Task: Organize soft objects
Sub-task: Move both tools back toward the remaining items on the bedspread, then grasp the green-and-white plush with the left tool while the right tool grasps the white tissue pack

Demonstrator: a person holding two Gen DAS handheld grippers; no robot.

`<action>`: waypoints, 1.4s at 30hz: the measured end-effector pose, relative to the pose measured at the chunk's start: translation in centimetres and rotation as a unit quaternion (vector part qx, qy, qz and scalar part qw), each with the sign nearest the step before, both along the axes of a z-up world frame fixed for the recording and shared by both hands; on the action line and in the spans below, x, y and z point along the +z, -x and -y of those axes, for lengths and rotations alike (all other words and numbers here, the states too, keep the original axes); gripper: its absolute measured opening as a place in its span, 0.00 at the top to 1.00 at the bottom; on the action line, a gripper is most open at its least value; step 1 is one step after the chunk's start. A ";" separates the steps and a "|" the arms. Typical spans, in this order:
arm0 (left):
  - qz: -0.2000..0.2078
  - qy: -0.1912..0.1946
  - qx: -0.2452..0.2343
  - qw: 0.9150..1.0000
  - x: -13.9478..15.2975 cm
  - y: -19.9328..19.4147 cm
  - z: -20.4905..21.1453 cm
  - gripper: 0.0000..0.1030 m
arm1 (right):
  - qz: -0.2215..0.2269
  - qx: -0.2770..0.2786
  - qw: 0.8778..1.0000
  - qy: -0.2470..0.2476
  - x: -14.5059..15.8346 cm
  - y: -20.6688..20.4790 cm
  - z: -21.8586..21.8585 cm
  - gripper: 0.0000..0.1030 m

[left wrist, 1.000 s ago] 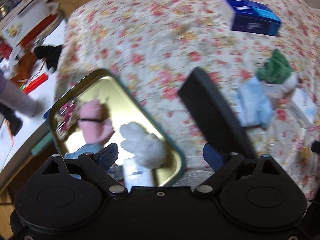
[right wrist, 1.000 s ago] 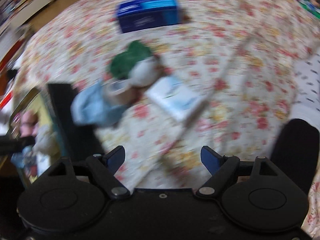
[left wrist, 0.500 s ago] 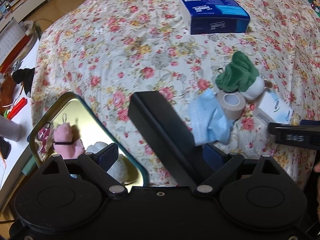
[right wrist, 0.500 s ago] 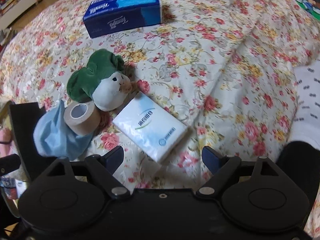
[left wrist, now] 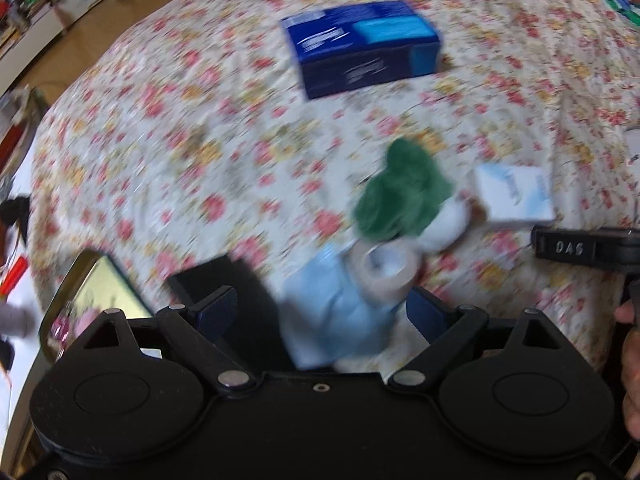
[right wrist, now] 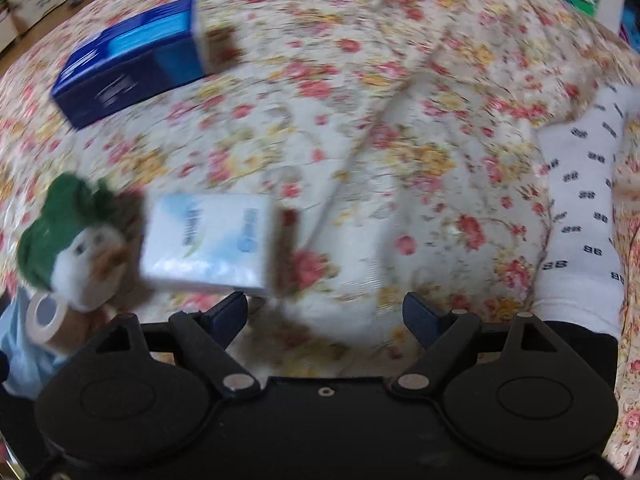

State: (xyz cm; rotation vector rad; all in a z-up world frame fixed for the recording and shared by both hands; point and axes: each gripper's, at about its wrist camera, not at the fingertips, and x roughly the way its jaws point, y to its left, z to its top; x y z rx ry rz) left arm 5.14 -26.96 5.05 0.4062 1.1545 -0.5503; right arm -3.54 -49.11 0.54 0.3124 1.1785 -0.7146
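Note:
A green and white plush toy (left wrist: 404, 196) lies on the floral bedspread (left wrist: 192, 140), and it shows at the left of the right wrist view (right wrist: 76, 240). A light blue cloth (left wrist: 332, 312) and a beige tape roll (left wrist: 386, 272) lie just in front of my open, empty left gripper (left wrist: 320, 312). A white tissue pack (right wrist: 212, 240) lies just beyond my open, empty right gripper (right wrist: 326, 316), toward its left finger. A gold tray (left wrist: 96, 292) holding a pink soft toy (left wrist: 86, 320) sits at the far left.
A blue tissue box (left wrist: 364, 44) stands further back on the bed, also in the right wrist view (right wrist: 132, 64). A black flat lid (left wrist: 240, 280) lies beside the tray. A white patterned sock (right wrist: 584, 216) lies at the right. A cluttered desk edge (left wrist: 12, 272) is at the left.
Both grippers have swung to the right and closer to the bed. The blue cloth and tape roll now lie between my left fingers; the tissue pack is nearer my right gripper. Both views are blurred.

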 end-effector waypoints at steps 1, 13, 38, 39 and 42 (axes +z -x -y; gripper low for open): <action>0.002 0.003 -0.007 1.000 0.0 0.0 0.8 0.13 | 0.003 -0.008 1.000 -0.007 -0.1 0.4 0.6 0.19; -0.024 -0.009 -0.036 0.999 -3.2 -1.8 6.9 0.12 | 0.036 -0.053 0.996 -0.056 -0.7 2.7 3.6 0.18; -0.052 0.040 0.019 0.998 -0.2 -6.8 3.4 0.46 | 0.083 -0.049 0.993 -0.068 2.0 0.5 0.8 0.03; -0.049 0.042 0.023 0.998 0.1 -7.0 3.1 0.46 | 0.085 -0.051 0.993 -0.066 2.2 0.3 0.6 0.00; -0.046 0.046 0.031 0.997 0.9 -7.2 2.0 0.46 | 0.102 -0.038 0.991 -0.076 2.8 -0.5 0.1 0.00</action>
